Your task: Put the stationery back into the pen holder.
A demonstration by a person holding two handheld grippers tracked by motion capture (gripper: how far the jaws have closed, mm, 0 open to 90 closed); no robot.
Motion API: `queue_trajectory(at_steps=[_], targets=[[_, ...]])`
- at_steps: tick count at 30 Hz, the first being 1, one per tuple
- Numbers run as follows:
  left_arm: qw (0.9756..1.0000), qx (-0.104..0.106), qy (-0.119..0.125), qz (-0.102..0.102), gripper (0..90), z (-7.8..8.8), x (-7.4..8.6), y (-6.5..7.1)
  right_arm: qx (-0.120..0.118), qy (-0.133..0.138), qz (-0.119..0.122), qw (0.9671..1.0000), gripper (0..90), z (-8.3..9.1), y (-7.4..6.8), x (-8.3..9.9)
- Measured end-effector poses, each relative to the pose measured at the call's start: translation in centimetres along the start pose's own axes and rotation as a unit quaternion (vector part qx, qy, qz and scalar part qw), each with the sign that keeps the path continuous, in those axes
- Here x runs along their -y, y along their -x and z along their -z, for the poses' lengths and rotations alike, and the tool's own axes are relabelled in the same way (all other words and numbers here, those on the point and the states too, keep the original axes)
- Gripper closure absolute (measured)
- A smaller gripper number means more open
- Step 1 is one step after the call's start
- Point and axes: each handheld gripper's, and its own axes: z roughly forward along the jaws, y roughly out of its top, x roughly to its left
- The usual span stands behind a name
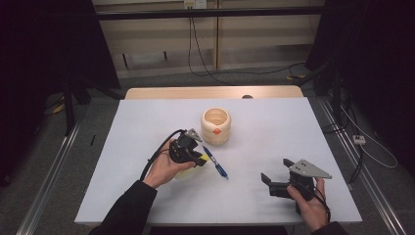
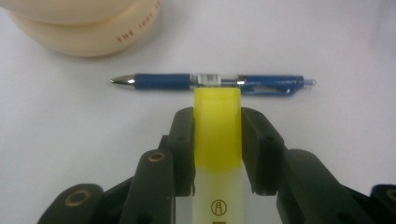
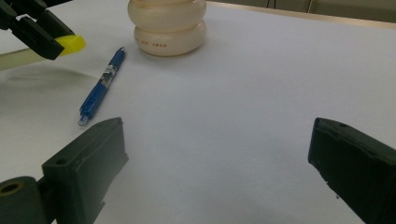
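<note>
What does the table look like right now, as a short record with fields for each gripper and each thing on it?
left gripper: fingers shut on the yellow highlighter, cap end pointing forward
right gripper: fingers wide open, nothing between them, over bare table
pen: blue, lying flat on the table just beyond the highlighter's cap
cup: cream, ribbed, upright, beyond the pen, apart from it

The cream holder [image 3: 168, 28] bears small red lettering ending "SWAN" (the rest too blurred to read)
</note>
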Motion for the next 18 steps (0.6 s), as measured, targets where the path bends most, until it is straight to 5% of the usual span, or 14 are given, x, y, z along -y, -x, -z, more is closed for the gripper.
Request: queue_trajectory(at_steps=[11, 18], targets=[[0.9973, -0.02, 0.069, 0.015, 67.4, 1.4, 0.0, -0.2, 0.0, 0.0, 0.0, 1.0, 4.1, 0.0, 0.0, 0.0], [0.9922, -0.047, 0.113, 0.024, 67.4, 2.1, 0.0, -0.4, 0.001, 0.0, 0.0, 1.0, 4.1, 0.0, 0.0, 0.0]])
